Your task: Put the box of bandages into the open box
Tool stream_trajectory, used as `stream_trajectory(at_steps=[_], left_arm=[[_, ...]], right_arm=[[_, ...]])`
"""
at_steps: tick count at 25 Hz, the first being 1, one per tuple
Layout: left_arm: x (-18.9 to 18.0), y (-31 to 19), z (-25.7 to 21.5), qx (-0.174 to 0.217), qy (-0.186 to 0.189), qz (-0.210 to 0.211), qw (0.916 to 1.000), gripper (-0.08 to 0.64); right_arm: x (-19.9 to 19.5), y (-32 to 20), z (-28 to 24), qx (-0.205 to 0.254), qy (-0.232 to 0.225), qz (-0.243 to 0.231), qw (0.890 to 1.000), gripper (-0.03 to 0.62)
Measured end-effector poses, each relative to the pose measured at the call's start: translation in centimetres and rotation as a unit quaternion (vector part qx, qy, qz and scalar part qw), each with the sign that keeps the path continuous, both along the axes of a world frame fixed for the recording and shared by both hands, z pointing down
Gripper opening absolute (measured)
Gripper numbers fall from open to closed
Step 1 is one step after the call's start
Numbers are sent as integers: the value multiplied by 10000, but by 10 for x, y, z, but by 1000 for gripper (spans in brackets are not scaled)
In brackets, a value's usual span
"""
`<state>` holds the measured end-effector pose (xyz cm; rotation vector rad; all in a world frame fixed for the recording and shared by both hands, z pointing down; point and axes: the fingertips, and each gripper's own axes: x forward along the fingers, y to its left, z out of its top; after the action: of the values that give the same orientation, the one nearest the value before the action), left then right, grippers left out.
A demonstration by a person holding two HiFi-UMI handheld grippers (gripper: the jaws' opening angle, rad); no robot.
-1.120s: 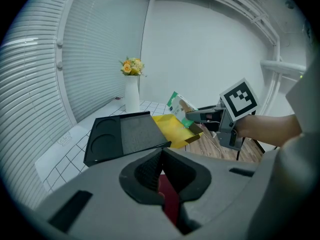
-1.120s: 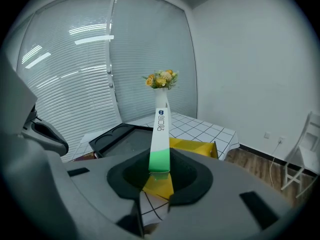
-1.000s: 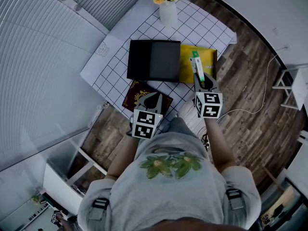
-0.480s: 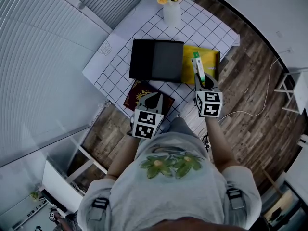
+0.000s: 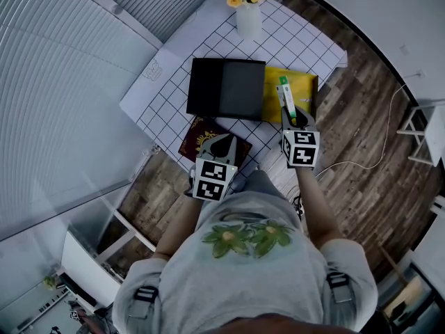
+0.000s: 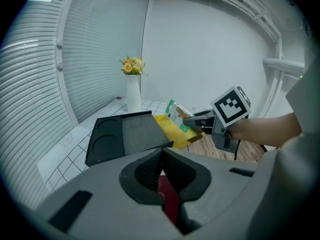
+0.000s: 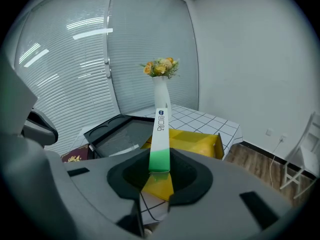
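The box of bandages [image 5: 286,96], a slim white carton with a green end, is held upright in my right gripper [image 5: 290,117], which is shut on its green end [image 7: 160,154]. It hangs over the near edge of the open yellow box [image 5: 306,89] on the table's right side. From the left gripper view the carton [image 6: 177,115] tilts above the yellow box [image 6: 173,130]. My left gripper [image 5: 221,143] hovers shut and empty over a dark red booklet [image 5: 197,133] at the table's near edge.
A black flat box [image 5: 226,88] lies left of the yellow one on the white checked tablecloth [image 5: 167,96]. A white vase of yellow flowers [image 5: 248,18] stands at the far side. Wooden floor, a cable and a white chair [image 5: 421,127] are to the right.
My right gripper has edged slightly forward with the bandage box toward the yellow box. The left gripper has hardly moved.
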<state>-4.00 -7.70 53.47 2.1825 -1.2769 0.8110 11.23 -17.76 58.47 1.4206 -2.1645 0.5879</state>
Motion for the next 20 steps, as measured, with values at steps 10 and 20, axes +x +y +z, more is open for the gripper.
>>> stream_trajectory(at_steps=[10,20], left_arm=[[0,-1,0,-16,-23,-21,10000,8],[4,-1,1,-11,-75,24,10000,8]], right_arm=[[1,-1,15,-143,91,-45,9998,86],[0,-2,25,-251,118,-114,9996,86]])
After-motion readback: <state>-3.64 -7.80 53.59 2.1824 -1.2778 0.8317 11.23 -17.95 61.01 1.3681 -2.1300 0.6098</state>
